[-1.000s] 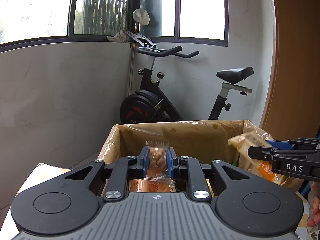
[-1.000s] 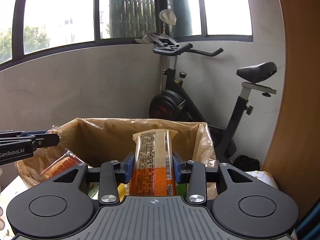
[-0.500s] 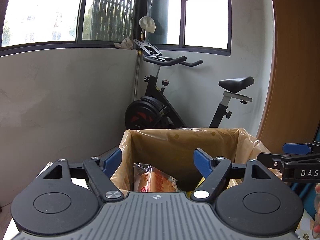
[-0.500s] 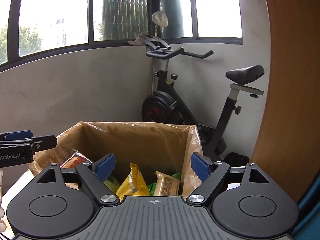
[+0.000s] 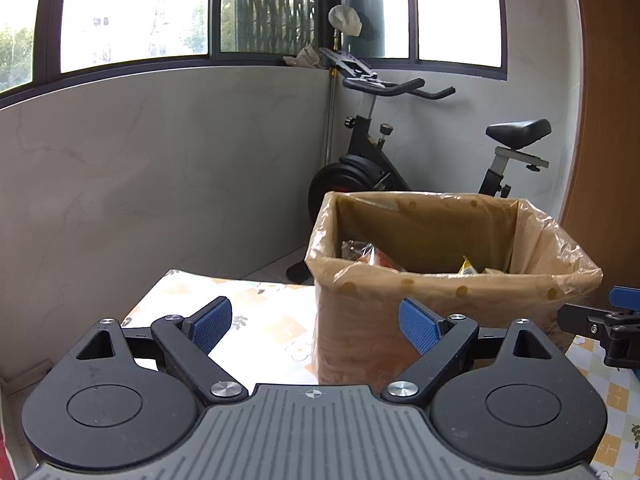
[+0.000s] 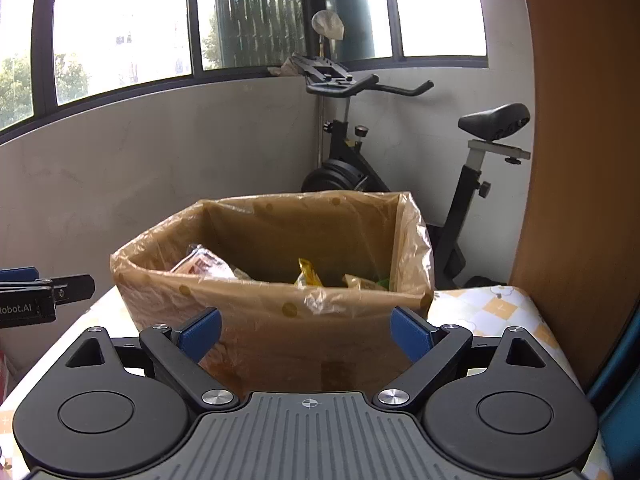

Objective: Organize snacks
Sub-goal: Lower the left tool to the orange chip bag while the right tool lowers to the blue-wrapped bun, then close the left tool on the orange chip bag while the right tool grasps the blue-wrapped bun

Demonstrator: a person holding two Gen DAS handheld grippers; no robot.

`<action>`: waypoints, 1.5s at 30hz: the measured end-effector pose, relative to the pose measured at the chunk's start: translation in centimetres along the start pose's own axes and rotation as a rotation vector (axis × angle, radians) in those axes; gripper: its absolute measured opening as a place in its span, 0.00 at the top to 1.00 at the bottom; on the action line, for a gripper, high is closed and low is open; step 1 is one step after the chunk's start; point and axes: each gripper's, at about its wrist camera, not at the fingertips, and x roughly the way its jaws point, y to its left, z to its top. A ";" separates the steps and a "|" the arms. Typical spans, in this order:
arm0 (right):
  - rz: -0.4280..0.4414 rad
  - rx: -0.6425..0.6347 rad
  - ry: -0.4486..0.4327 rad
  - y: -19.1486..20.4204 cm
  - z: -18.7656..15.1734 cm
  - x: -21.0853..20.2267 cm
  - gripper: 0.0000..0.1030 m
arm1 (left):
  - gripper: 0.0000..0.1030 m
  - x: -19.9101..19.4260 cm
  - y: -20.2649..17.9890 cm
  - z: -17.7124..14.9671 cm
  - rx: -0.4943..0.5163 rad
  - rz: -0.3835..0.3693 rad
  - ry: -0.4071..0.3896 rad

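Observation:
A cardboard box lined with a tan dotted plastic bag (image 5: 452, 280) (image 6: 256, 304) stands on the patterned table and holds several snack packets. Among them are a red-orange packet (image 5: 372, 258) (image 6: 204, 266) at its left and a yellow packet (image 5: 466, 268) (image 6: 308, 276) near the middle. My left gripper (image 5: 316, 326) is in front of the box, its jaws opening wide with nothing between the blue pads. My right gripper (image 6: 306, 330) is also in front of the box, jaws opening, nothing held. Each gripper's tip shows at the edge of the other view.
The table wears a white and orange patterned cloth (image 5: 256, 312) (image 6: 496, 308). An exercise bike (image 5: 384, 160) (image 6: 400, 152) stands on the floor behind the box by the grey wall. A wooden panel (image 6: 580, 160) rises at the right, with a blue object (image 6: 624, 400) below it.
Both grippers let go of their packets over the box and opened wide. Both then drew back from the box, which now looks smaller and farther.

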 end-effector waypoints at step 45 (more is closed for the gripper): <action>0.119 -0.047 0.391 0.0 -18.2 3.6 0.56 | 0.12 2.3 -0.6 -12.7 -0.066 -0.085 0.270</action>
